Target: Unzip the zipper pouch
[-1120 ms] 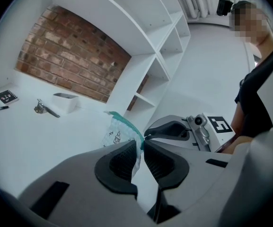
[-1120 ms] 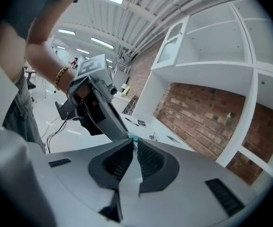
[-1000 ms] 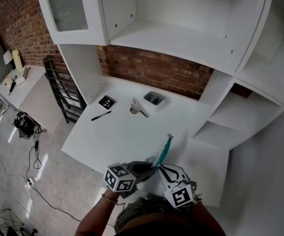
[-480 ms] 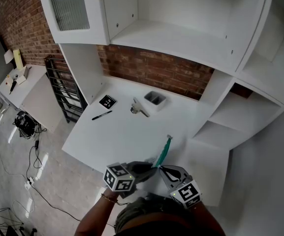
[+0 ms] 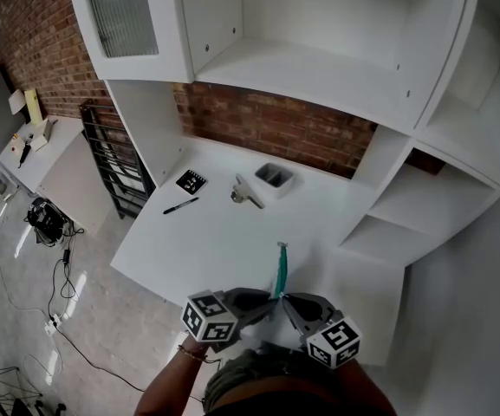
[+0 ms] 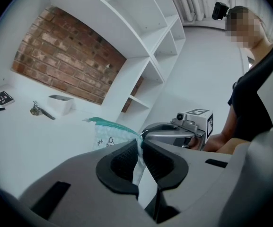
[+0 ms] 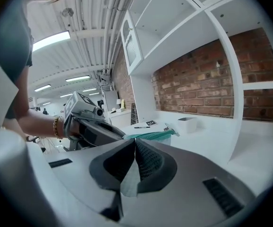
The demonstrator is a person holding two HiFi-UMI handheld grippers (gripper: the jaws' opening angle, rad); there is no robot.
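While both grippers (image 6: 140,148) (image 7: 134,148) pinch the pouch (image 5: 279,269), its inside is hidden

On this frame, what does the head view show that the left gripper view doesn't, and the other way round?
Only the head view: the frosted cabinet door, the black rack and the cables on the floor. Only the left gripper view: the left tool shut on the white fabric of the pouch, and the small prints on that fabric. Both: the teal-edged pouch, the right tool at its end, the black pen and the white tray.
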